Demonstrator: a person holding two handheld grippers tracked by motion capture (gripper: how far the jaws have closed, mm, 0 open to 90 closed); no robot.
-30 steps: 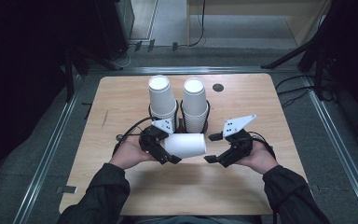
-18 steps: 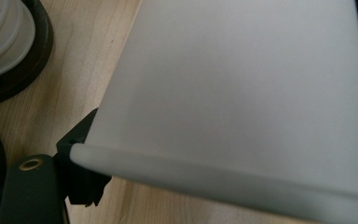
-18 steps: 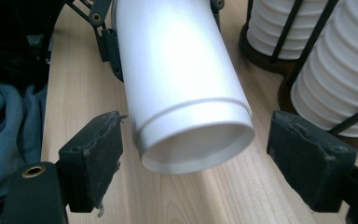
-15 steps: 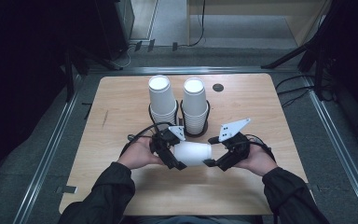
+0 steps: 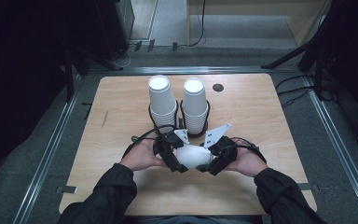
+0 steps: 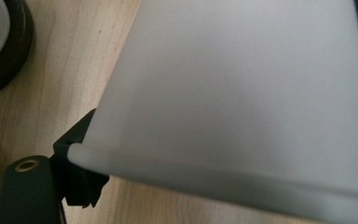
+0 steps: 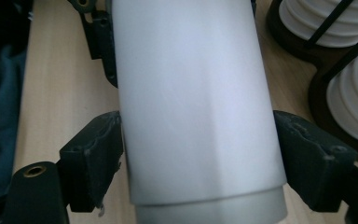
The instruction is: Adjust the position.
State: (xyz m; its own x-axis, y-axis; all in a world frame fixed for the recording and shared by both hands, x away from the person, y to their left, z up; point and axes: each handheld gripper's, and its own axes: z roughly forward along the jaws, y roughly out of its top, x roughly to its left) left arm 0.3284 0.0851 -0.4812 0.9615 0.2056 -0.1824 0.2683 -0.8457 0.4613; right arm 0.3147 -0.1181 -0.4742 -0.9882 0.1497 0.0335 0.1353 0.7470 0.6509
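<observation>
A white paper cup lies on its side just above the wooden table, held between both grippers. My left gripper is at its left end; in the left gripper view the rolled rim crosses the bottom and one black finger sits against it. My right gripper is shut around the cup body, with its fingers pressing on both sides. The left gripper's jaws show beyond the cup in the right gripper view.
Two tall stacks of white cups stand upside down in black wire holders just beyond the grippers. A small dark disc is set in the table at the back. Metal rails run along the table's edges.
The left gripper carried the cup toward the person and to the right. The right gripper moved in from the right and shut on the cup's other end.
</observation>
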